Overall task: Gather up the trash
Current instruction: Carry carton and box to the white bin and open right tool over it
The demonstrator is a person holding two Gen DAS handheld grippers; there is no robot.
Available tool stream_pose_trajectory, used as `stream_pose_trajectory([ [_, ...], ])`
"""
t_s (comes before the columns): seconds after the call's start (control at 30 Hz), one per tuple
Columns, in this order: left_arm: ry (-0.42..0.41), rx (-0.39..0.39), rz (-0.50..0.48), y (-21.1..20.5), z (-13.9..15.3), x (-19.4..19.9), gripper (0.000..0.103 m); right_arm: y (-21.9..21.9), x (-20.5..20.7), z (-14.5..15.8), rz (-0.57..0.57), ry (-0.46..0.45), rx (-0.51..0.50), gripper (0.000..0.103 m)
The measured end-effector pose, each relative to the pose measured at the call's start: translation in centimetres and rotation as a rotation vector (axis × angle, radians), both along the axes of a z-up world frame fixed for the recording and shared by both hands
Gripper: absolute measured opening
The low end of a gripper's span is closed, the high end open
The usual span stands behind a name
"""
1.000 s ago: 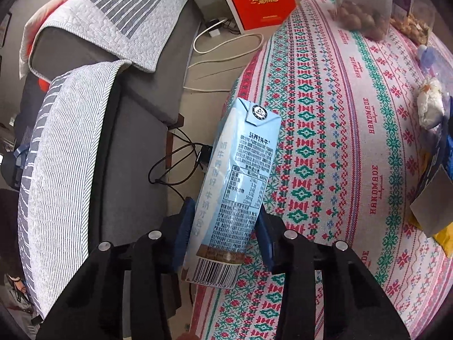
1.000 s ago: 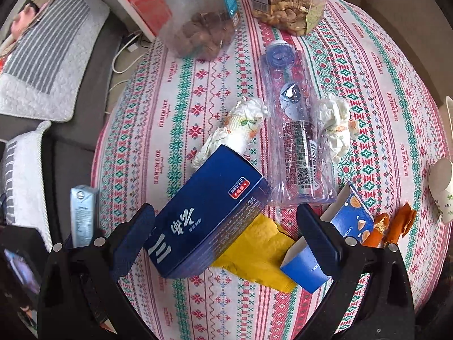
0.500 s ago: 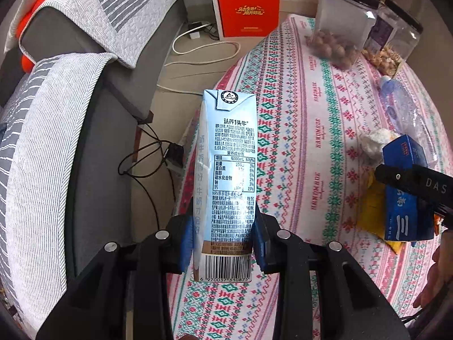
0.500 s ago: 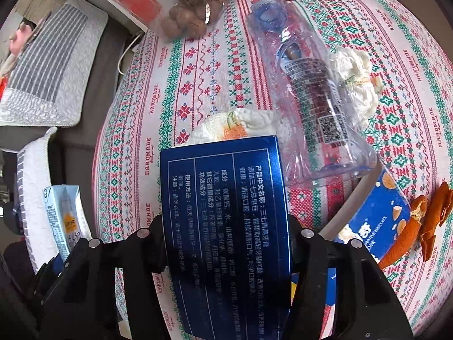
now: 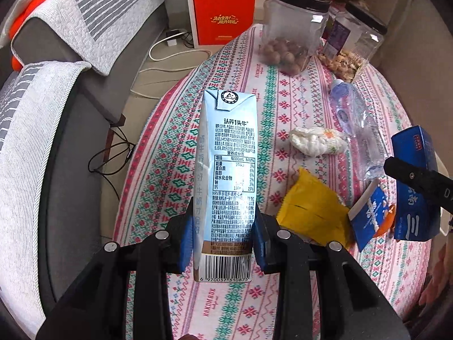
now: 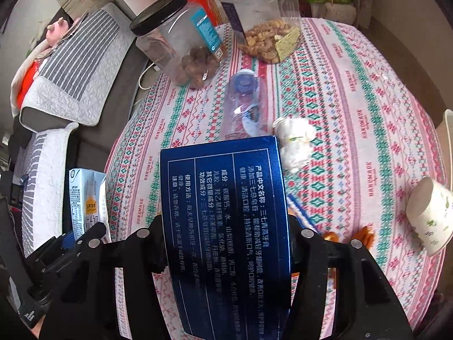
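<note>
Both cartons lifted off tabletop since earlier: left gripper fingers clamp milk carton, right gripper fingers clamp toothpaste box. Light, crushable; hold flat sides.

Both tools are matte black plastic. The left gripper has two forked arms, each studded with round silver screw heads, and blue pads on the inner faces of its fingers. The right gripper has the same build and silver screws; white lettering on its side, seen from the left wrist, is possibly a brand mark.
</note>
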State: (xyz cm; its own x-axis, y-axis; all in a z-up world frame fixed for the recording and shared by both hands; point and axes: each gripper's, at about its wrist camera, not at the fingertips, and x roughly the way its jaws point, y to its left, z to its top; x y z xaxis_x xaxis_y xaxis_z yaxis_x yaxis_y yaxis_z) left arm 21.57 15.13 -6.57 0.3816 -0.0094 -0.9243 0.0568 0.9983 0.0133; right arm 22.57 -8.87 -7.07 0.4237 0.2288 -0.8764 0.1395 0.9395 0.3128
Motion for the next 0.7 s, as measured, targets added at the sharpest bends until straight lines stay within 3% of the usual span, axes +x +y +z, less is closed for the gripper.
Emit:
stream_pose_trajectory([
  [0.27, -0.062, -0.075, 0.027, -4.9, 1.1, -0.9, 0.034, -5.7, -1.0, 1.6, -0.009, -0.075, -0.133, 0.054],
  [0.7, -0.149, -0.062, -0.046, -12.4, 1.5, -1.6, 0.034, -15.1, -3.0, 3.2, -0.105, -0.149, -0.225, 0.054],
])
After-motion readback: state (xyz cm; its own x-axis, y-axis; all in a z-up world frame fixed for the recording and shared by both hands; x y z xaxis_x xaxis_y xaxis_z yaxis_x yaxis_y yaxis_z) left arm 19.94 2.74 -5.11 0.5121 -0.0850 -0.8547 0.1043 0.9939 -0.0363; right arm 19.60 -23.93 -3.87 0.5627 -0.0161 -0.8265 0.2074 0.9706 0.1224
